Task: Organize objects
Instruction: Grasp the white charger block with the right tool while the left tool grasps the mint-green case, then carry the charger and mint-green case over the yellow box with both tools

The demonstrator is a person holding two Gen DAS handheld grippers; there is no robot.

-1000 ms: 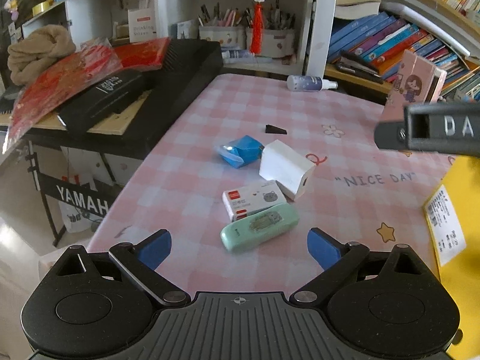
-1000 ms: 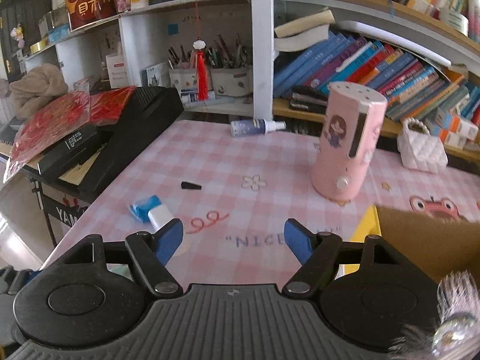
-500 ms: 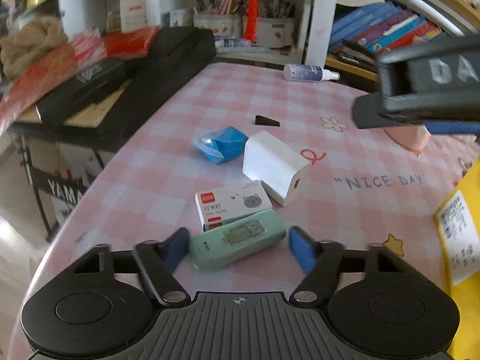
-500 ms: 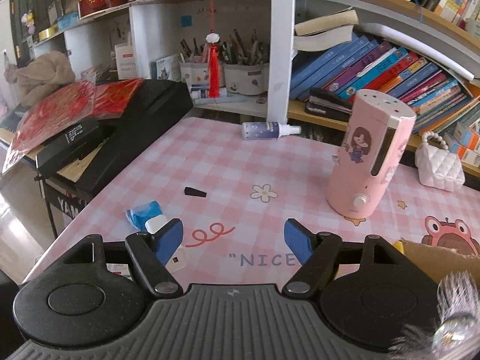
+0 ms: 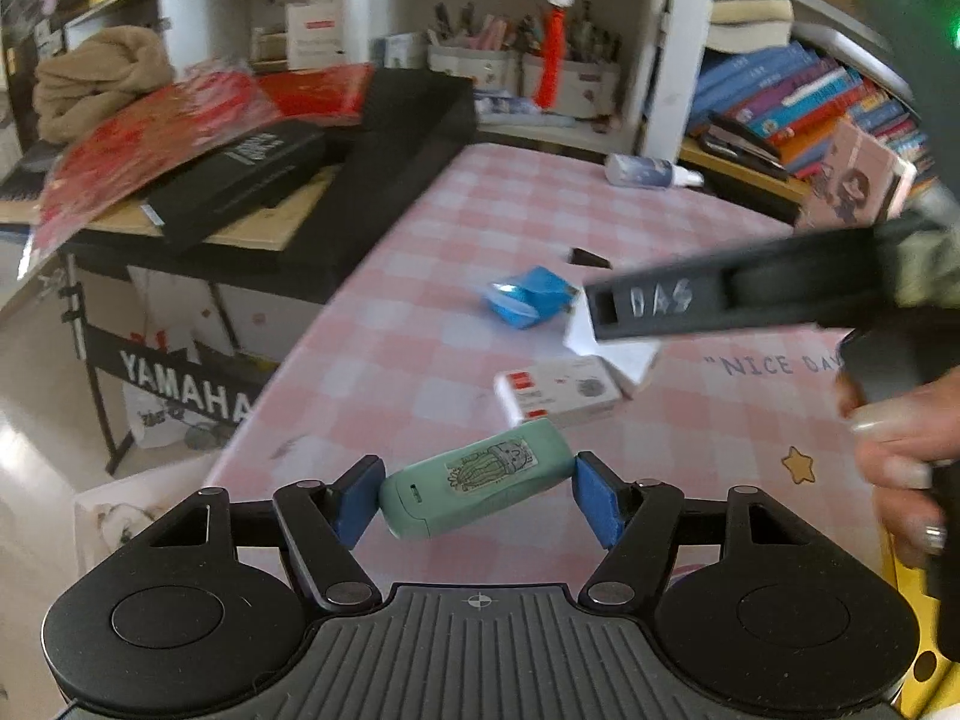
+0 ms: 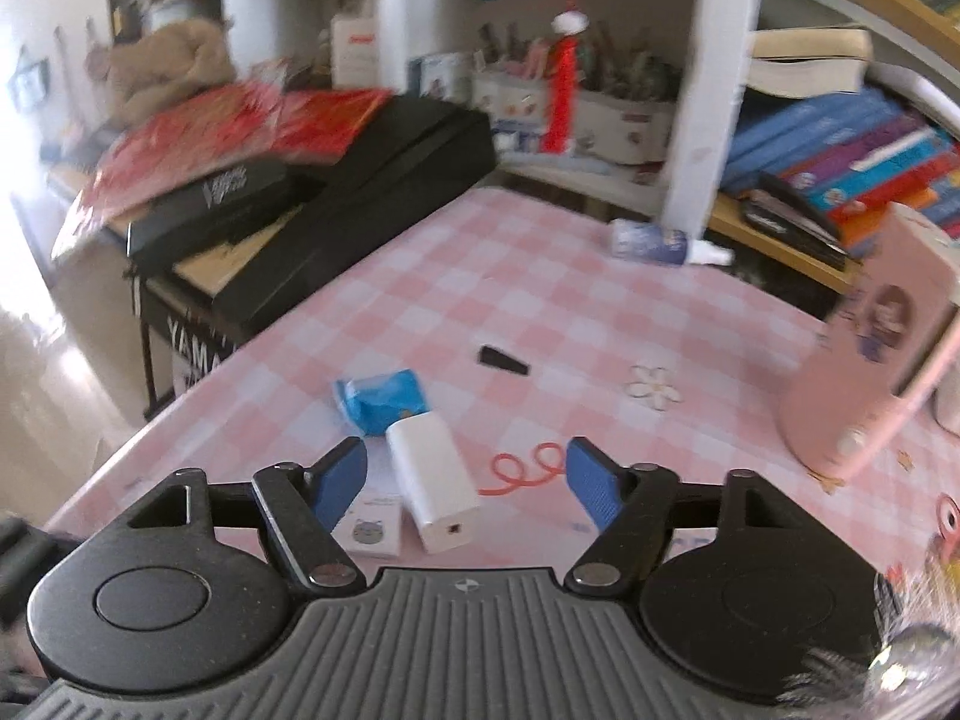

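The left hand-held gripper [image 5: 477,495] pinches the green case [image 5: 477,489] endwise, just above the near tabletop [image 5: 420,348]. The right hand-held gripper [image 6: 467,477] is closing around the white charger [image 6: 433,489], pads not touching.

**Count on the checked worktop**

One mint-green case [image 5: 477,489], one white charger [image 6: 433,489], one small white box [image 5: 558,390], one blue packet [image 5: 528,298], one black wedge [image 6: 503,360], one spray bottle [image 6: 651,238], one pink canister [image 6: 870,348], two grippers.

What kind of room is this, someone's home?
Probably a home study or bedroom: crowded shelves of books, pen pots, a Yamaha keyboard stand, and a pink checked tablecloth with small clutter.
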